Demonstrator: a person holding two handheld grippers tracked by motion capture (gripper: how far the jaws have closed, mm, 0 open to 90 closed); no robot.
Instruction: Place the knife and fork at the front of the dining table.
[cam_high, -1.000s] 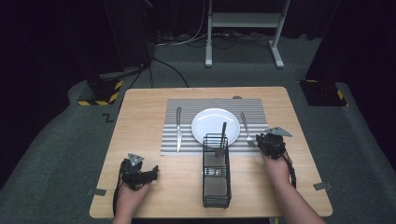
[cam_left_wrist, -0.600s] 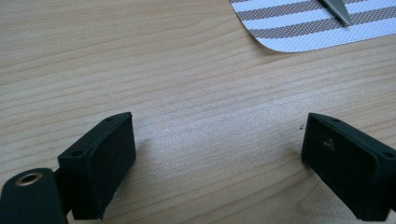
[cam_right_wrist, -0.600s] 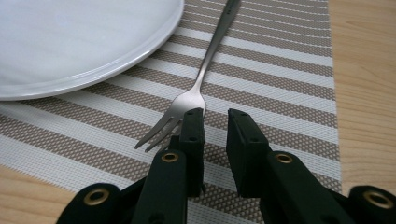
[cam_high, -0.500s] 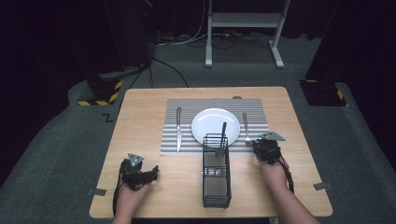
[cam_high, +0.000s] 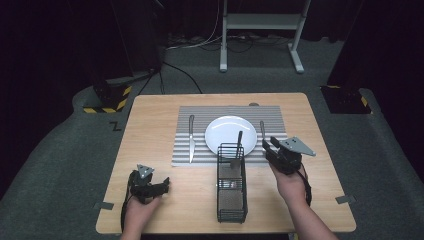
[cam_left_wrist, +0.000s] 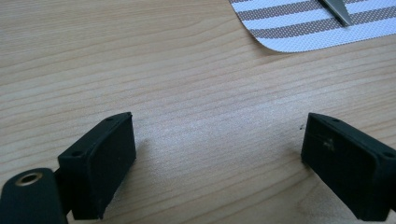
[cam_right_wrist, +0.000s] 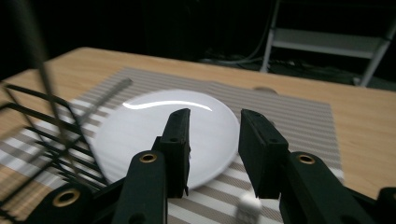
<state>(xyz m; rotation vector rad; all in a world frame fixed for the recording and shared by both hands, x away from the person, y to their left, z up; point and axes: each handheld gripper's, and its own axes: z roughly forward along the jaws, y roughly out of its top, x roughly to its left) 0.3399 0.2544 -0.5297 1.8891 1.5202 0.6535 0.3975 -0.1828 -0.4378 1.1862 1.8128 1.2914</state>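
Note:
A white plate (cam_high: 230, 132) lies on a striped placemat (cam_high: 200, 150), with a knife (cam_high: 191, 137) to its left and a slim metal utensil (cam_high: 261, 131) to its right. A black wire caddy (cam_high: 232, 190) stands in front of the plate with another utensil (cam_high: 239, 145) leaning in it. My right gripper (cam_high: 270, 146) hovers beside the caddy's far end. In the right gripper view its jaws (cam_right_wrist: 214, 114) have just been opening and nothing is between them; the plate (cam_right_wrist: 140, 135) lies beyond. My left gripper (cam_high: 164, 185) rests open on the wood (cam_left_wrist: 219, 121), holding nothing.
The wooden table (cam_high: 150, 120) has bare wood left of the placemat. The placemat corner (cam_left_wrist: 299, 28) and the knife tip (cam_left_wrist: 338, 11) lie ahead of the left gripper. A blurred caddy (cam_right_wrist: 42, 135) is close on the right gripper's left. A metal stand (cam_high: 260, 30) is on the floor behind.
The right gripper has risen and shifted left toward the caddy and plate, and its jaws stand wider apart. The left gripper has stayed where it was.

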